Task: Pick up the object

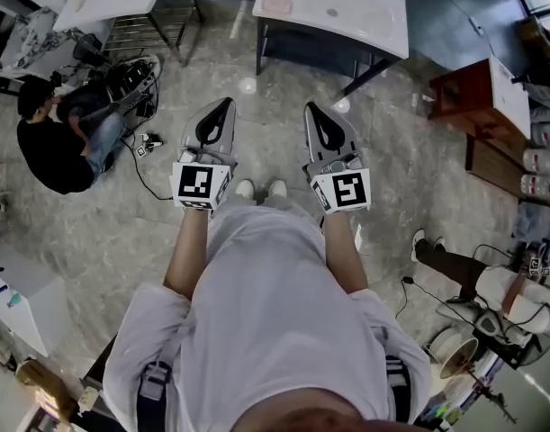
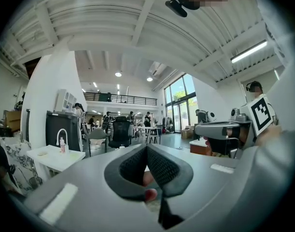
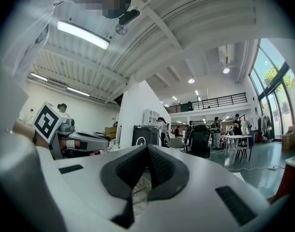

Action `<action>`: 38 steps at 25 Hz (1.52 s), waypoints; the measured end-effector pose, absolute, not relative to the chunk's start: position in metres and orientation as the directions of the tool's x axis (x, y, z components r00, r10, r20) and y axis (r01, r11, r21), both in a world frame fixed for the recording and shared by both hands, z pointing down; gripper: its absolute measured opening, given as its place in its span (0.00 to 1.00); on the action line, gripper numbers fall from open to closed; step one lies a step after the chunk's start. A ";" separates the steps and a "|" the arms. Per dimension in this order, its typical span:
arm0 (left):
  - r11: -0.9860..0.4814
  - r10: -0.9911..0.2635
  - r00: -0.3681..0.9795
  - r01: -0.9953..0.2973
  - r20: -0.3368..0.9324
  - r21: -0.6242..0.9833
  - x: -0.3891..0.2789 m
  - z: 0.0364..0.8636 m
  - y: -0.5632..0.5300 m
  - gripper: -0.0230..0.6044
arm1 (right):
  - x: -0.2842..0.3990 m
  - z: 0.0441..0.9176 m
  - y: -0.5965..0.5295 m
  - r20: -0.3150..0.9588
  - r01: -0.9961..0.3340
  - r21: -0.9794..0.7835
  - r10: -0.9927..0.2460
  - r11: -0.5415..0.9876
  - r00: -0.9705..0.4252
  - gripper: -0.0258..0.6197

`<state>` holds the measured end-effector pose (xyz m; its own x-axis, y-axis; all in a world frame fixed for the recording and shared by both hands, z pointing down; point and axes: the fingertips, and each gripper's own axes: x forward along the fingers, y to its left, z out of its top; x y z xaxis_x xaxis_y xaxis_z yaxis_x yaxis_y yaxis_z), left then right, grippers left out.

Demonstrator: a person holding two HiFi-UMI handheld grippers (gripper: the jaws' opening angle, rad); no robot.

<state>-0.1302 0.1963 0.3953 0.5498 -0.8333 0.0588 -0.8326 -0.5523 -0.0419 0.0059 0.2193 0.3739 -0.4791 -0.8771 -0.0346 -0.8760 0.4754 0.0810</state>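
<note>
stance | we are carrying left gripper (image 1: 225,105) and right gripper (image 1: 311,109) side by side, jaws together, gripping nothing | table (image 1: 375,18) well ahead, so pickup is probably not yet starting

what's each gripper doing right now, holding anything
Left gripper: closed, holding nothing.
Right gripper: closed, holding nothing.

Readable text, numbers, brands: none. Left gripper (image 1: 225,106) and right gripper (image 1: 311,109), on the near side of the white table (image 1: 365,16): marker cubes (image 1: 201,185) carry black-and-white square code patterns only.
</note>
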 end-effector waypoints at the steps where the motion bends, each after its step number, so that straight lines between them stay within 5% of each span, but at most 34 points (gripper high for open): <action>1: -0.550 -0.835 0.547 -0.834 0.064 -0.044 -0.128 0.397 0.197 0.04 | 0.011 0.376 0.220 -0.036 -0.877 0.074 -0.877 0.475 -0.479 0.04; 24: -0.513 -0.856 0.501 -0.853 0.125 -0.092 -0.080 0.425 0.164 0.04 | 0.086 0.415 0.191 -0.012 -0.884 0.028 -0.884 0.466 -0.467 0.04; 38: -0.528 -0.849 0.526 -0.849 0.048 -0.035 -0.106 0.419 -0.065 0.04 | 0.059 0.419 -0.018 0.037 -0.889 0.076 -0.893 0.451 -0.450 0.04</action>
